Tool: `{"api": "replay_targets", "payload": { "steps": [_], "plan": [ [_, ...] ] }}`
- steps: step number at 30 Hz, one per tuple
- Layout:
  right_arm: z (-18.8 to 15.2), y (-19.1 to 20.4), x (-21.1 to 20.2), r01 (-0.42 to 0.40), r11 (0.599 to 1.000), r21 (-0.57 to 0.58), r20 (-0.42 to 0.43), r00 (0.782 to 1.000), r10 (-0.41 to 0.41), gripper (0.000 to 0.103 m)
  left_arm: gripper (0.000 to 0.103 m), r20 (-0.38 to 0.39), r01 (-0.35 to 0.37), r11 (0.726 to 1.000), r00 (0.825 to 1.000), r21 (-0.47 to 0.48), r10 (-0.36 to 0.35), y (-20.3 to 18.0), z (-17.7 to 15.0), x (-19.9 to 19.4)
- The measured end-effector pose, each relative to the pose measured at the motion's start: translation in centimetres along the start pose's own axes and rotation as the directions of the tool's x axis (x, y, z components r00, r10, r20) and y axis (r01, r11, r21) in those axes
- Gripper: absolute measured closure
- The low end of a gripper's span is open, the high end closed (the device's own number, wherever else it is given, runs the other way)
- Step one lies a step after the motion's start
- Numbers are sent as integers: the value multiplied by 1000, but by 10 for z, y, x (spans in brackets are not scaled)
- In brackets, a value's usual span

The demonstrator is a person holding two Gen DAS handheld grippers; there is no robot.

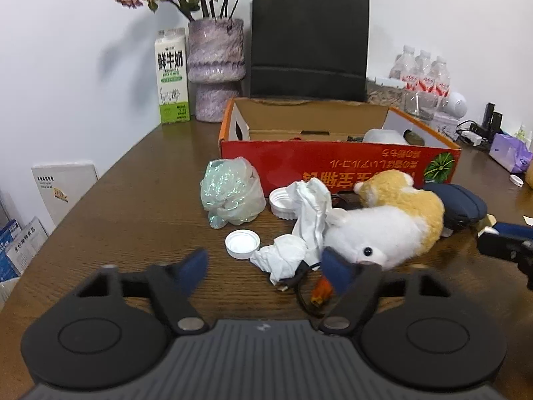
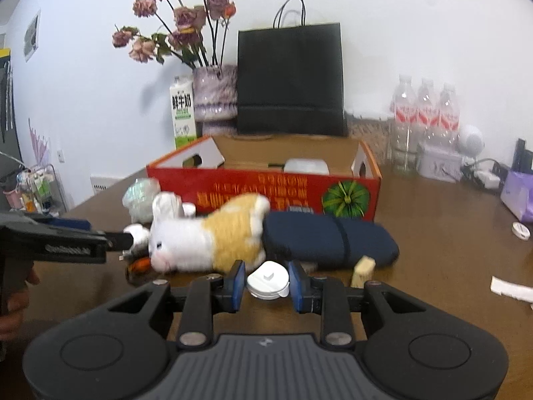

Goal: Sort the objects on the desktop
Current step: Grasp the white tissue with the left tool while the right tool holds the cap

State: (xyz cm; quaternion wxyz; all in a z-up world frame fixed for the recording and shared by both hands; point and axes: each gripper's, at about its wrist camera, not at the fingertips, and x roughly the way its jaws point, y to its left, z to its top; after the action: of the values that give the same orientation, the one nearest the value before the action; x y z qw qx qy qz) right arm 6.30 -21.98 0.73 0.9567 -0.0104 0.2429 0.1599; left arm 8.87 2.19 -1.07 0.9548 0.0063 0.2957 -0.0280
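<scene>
A white and tan plush toy (image 1: 389, 223) lies on the brown table in front of a red cardboard box (image 1: 339, 163). Crumpled white tissues (image 1: 299, 230), two white lids (image 1: 242, 243), a crinkled plastic bag (image 1: 231, 196) and a dark blue pouch (image 1: 459, 205) lie around it. My left gripper (image 1: 266, 266) is open and empty, low over the table near the tissues and a cable (image 1: 309, 286). My right gripper (image 2: 267, 281) is shut on a small white plastic case (image 2: 268, 280), just in front of the plush toy (image 2: 206, 236) and the pouch (image 2: 329, 238).
A milk carton (image 1: 171, 78), a vase of dried flowers (image 1: 215, 66) and a black paper bag (image 1: 308, 40) stand behind the box. Water bottles (image 2: 424, 116), a purple packet (image 2: 518, 195), a white cap (image 2: 520, 230) and a cork (image 2: 362, 271) are to the right.
</scene>
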Motion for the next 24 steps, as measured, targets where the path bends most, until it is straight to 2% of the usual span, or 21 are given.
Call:
{"api": "replay_targets", "payload": {
  "steps": [3, 5, 7, 9, 10, 12, 24],
  "plan": [
    [3, 3, 7, -7, 1000, -2, 5, 1000, 7, 76, 50, -19, 25, 1000, 1000, -12, -25, 1, 3, 10],
    [0, 5, 10, -15, 1000, -4, 2, 1000, 15, 76, 52, -22, 39, 999, 999, -14, -40, 2, 4, 14],
    [-1, 6, 14, -20, 1000, -4, -5, 1000, 20, 76, 60, -34, 54, 998, 998, -24, -55, 3, 4, 19],
    [-3, 6, 16, -21, 1000, -1, -10, 1000, 21, 76, 77, -49, 84, 996, 995, -40, -85, 5, 4, 24],
    [-3, 6, 17, -22, 1000, 1, -13, 1000, 22, 76, 77, -56, 94, 994, 994, -50, -97, 6, 3, 26],
    [-5, 5, 18, -23, 1000, 7, -12, 1000, 23, 76, 84, -53, 111, 992, 992, -65, -115, 8, 2, 26],
    [-7, 4, 15, -40, 999, 18, 4, 999, 40, 76, 86, 27, 68, 993, 997, -91, -66, 15, 1, 8]
  ]
}}
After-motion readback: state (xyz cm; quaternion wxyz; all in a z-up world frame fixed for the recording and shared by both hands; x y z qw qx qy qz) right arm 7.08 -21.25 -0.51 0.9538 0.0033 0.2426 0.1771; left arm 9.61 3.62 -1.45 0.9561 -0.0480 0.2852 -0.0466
